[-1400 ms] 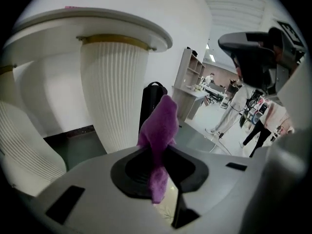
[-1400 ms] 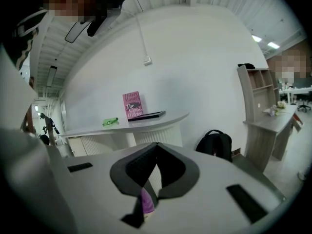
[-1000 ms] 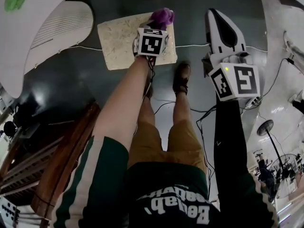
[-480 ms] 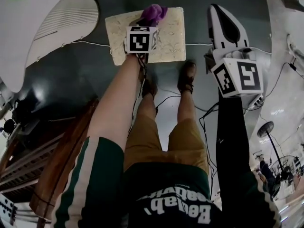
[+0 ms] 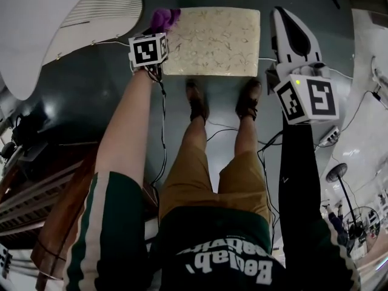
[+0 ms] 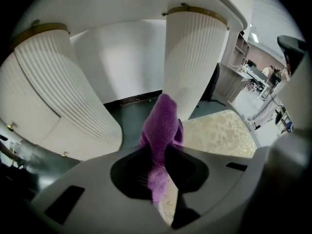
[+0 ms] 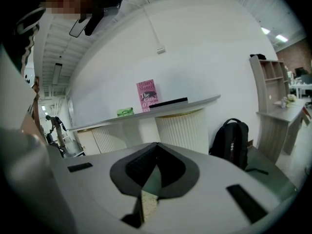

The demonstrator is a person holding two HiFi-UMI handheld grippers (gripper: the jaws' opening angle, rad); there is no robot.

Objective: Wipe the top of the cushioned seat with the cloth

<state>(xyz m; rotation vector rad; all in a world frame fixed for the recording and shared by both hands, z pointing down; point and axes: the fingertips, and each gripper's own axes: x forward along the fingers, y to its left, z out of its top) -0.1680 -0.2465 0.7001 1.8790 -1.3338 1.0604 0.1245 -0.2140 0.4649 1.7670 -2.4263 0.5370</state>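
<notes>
A dark shirt and tan shorts are seen from above at the nearest edge, with two shoes [image 5: 198, 103] planted just short of the cushioned seat [image 5: 212, 32]. A thin cable [image 5: 162, 120] is trailed down from the left arm past the feet, and a stroke could be jerked short if it is snagged. Farther out, the right gripper [image 5: 280, 12] is held beside the seat's right edge, jaws brought together on nothing. The cream, patterned seat lies flat. At its far left corner the left gripper [image 6: 157, 152] is clenched on the purple cloth [image 5: 163, 18], which is bunched and sits at or just past the edge; contact cannot be confirmed. A pass begun there could miss the top, and only a narrow strip is likely to be covered. A ribbed white column [image 6: 192, 57] beyond could be struck.
</notes>
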